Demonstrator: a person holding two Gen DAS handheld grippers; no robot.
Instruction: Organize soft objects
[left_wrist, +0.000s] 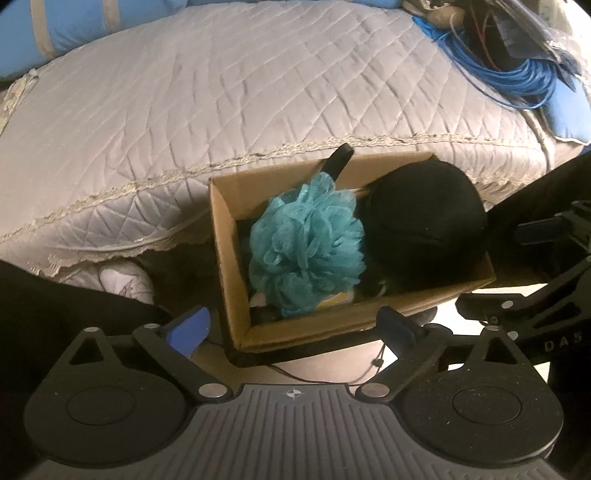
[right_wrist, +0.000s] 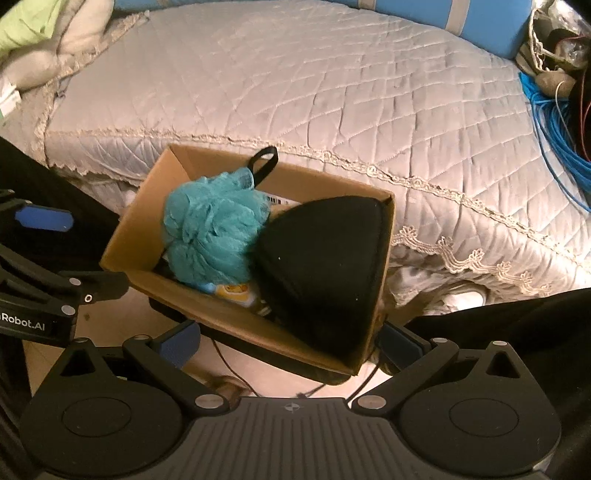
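Both the left gripper (left_wrist: 295, 325) and right gripper (right_wrist: 288, 343) hang spread wide and empty just above the near rim of one cardboard box (left_wrist: 229, 266), which holds one teal bath pouf (left_wrist: 306, 243) beside one black cap (left_wrist: 424, 229), with one quilted bedspread (left_wrist: 240, 96) lying clear beyond.

A teal mesh bath pouf (left_wrist: 306, 243) and a black cushion (left_wrist: 424, 225) lie in a plain brown cardboard box (left_wrist: 225, 258). The bedspread (left_wrist: 221, 92) is pale grey, diamond-quilted, with cream lace trim. Coiled cable (left_wrist: 517, 74) is bright blue. Each tool's fingertips (left_wrist: 190, 328) are blue.
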